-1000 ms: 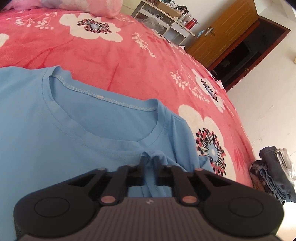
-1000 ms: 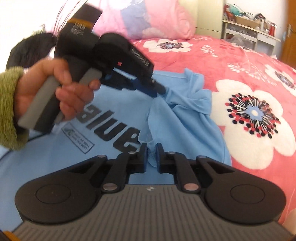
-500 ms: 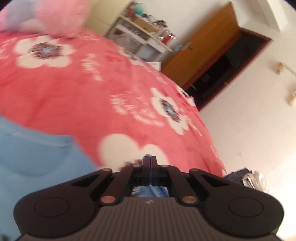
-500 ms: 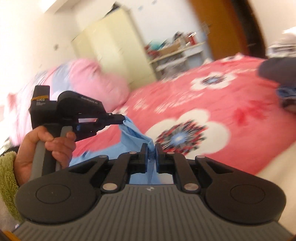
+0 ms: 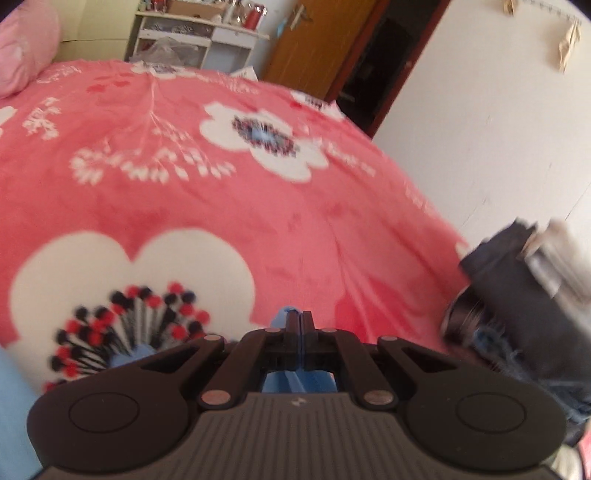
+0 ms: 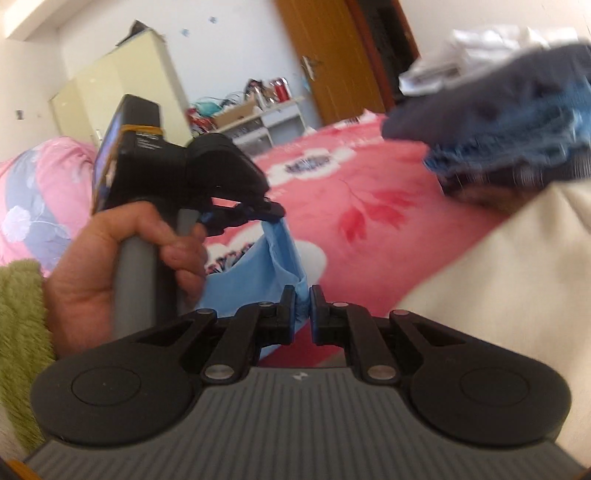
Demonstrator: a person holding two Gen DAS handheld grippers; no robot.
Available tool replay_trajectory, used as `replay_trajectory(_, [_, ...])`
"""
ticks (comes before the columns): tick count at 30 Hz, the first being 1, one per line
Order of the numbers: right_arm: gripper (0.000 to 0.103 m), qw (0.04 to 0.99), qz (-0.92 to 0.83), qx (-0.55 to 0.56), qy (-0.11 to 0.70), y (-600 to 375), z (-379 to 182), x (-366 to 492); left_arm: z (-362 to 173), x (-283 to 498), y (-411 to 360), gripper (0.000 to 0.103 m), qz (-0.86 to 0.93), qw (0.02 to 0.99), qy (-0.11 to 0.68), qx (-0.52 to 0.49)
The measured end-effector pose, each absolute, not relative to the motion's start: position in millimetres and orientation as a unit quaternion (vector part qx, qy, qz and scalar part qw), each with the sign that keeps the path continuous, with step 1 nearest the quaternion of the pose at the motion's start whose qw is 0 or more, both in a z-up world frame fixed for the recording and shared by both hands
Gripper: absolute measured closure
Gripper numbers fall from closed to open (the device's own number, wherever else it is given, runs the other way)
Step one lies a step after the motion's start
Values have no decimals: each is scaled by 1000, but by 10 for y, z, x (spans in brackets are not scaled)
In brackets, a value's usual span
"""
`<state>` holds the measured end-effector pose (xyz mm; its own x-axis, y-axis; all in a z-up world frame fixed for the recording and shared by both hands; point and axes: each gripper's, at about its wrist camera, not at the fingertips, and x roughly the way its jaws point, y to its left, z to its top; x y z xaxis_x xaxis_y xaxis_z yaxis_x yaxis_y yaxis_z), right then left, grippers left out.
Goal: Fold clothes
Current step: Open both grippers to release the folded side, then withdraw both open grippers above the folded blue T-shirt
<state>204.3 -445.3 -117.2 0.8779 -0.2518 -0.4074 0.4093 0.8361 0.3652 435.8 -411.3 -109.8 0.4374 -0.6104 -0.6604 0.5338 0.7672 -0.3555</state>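
Gone from both wrist views since a second ago: the collar and chest print of the blue T-shirt [image 6: 255,273]. Swapped for open bedspread [image 5: 258,206] and the bed's edge, which reads as a lift and a sideways carry across the bed.

Pinches a thin fold of that blue cloth between the pressed-together fingers of the left gripper [image 5: 300,321], with more blue bunched just behind the jaws. Clamps likewise with the right gripper [image 6: 303,299], jaws almost together on a gathered edge of the same shirt. Strings the cloth as a short slack band between the two pinch points, raised off the bedspread, with the rest trailing down and away behind the hand [image 6: 110,258] and its green fleecy sleeve [image 6: 18,314].

Sets the two holds close together, probably so that one edge of the garment travels as a single line and lands square for a fold. Cannot tell which part of the shirt that edge is. Carries it clear of the plush cover, seemingly to stop the fabric dragging and rucking.

Further out, blurred: a dark pile of clothes [image 5: 517,314] at the bed's edge, near both grippers. Possibly the stack of finished or waiting garments; cannot tell which. Beyond that, a pink pillow [image 5: 22,55] at the head of the bed, a cluttered white shelf [image 5: 207,33] and a wooden door [image 5: 306,40].
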Motion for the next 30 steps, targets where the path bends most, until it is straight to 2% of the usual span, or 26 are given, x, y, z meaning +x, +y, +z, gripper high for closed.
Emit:
replay_trajectory(5, [96, 940, -185, 231, 170, -4474, -1189, 2039, -1279, 4287, -4320, 102, -348, 842, 411, -17])
replay_trajectory(8, [95, 937, -198, 235, 165, -4472, -1178, 2006, -1312, 4263, -4382, 98, -350, 845, 403, -10])
replay_trajectory(11, [90, 933, -206, 256, 147, -4513, -1156, 1922, -1241, 4287, -4356, 73, -354, 842, 406, -27])
replay_trajectory(12, [82, 932, -208, 265, 137, -4531, -1149, 1886, -1180, 4294, -4325, 61, -349, 844, 407, -32])
replay_trajectory(13, [75, 930, -210, 274, 126, -4549, -1143, 1850, -1088, 4295, -4264, 56, -344, 848, 402, -36])
replay_trajectory(18, [62, 921, -212, 318, 77, -4625, -1123, 1677, -440, 4258, -3724, 48, -318, 876, 361, -33])
replay_trajectory(20, [62, 916, -208, 337, 68, -4661, -1129, 1643, -101, 4221, -3392, 47, -302, 892, 335, -24])
replay_trajectory(23, [62, 912, -203, 351, 65, -4688, -1142, 1634, 418, 4158, -2865, 39, -264, 920, 291, -9])
replay_trajectory(27, [62, 913, -202, 347, 67, -4660, -1142, 1612, 965, 4075, -2312, 39, -196, 947, 255, 22])
replay_trajectory(30, [61, 915, -191, 348, 69, -4642, -1128, 1583, 1086, 3965, -2028, 39, -156, 951, 261, 53])
